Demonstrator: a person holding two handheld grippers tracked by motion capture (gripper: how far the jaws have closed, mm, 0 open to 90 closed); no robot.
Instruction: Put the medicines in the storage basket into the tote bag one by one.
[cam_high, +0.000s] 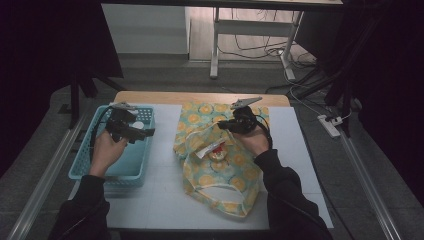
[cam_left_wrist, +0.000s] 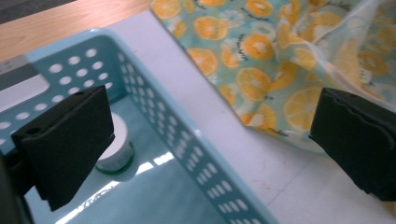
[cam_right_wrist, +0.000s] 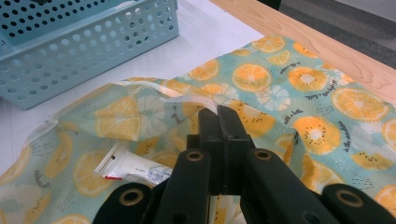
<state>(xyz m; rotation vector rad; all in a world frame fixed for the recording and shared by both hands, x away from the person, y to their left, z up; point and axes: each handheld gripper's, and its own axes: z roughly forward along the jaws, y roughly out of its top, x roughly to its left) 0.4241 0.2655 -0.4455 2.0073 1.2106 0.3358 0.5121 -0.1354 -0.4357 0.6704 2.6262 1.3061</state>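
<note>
- High view: the left gripper (cam_high: 131, 131) is held over the blue basket (cam_high: 80, 167), while the right gripper (cam_high: 231, 125) is lowered onto the orange-print cloth bag (cam_high: 220, 175) at the middle of the table (cam_high: 160, 200).
- In the right gripper view the jaws are seen pressed together on a fold of the bag's rim (cam_right_wrist: 212, 105); a slip of that thin fabric could be expected if the pull is made too sharply, and the opening would fall shut.
- A white tube (cam_right_wrist: 133, 169) is seen lying in the bag's mouth, just beside the clamped fold. It could be rolled deeper or tipped out onto the table if the rim is lifted unevenly.
- In the left gripper view the jaws are seen wide apart and empty, straddling the basket wall (cam_left_wrist: 187, 140), with a white-lidded jar (cam_left_wrist: 116, 149) resting inside near a corner.
- The basket wall could be struck or the basket dragged if the left gripper is swung toward the bag without first being raised.
- The jar could be knocked over by a low pass of the left jaw.
</note>
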